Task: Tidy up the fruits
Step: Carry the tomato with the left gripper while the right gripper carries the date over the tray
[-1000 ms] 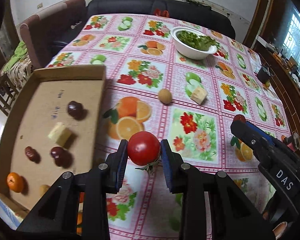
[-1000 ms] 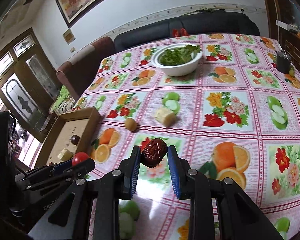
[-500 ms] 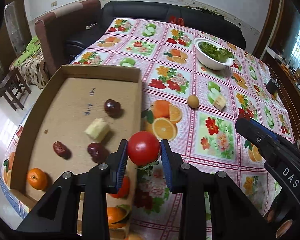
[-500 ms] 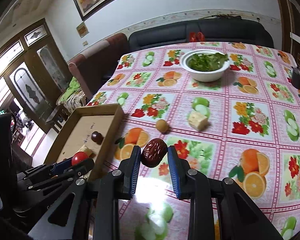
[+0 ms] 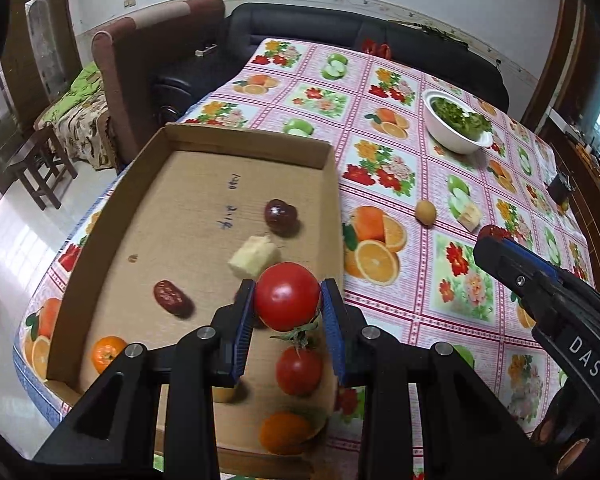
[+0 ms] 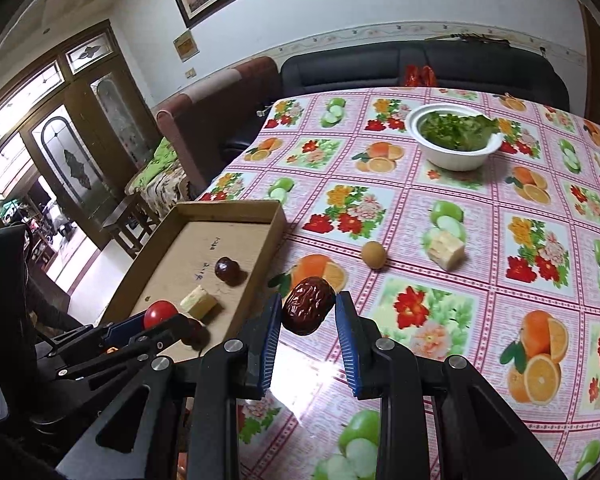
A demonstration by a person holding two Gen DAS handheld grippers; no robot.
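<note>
Clamping a red tomato point(image 5: 287, 295), the left gripper point(image 5: 287, 304) hangs over the cardboard tray point(image 5: 204, 146), above a second tomato point(image 5: 299, 370). Just beside the tray, over the worktop point(image 6: 476, 208), the right gripper point(image 6: 308, 312) pinches what looks like a dried red date point(image 6: 308, 310).

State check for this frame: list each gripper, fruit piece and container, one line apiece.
left gripper: shut on tomato, above the cardboard tray
right gripper: shut on red date, above the tablecloth
cardboard tray: open-topped, holding several fruits
second tomato: lying in tray
white bowl: upright, filled with greens
small round yellow-brown fruit: loose on tablecloth
pale fruit chunk: loose on tablecloth
</note>
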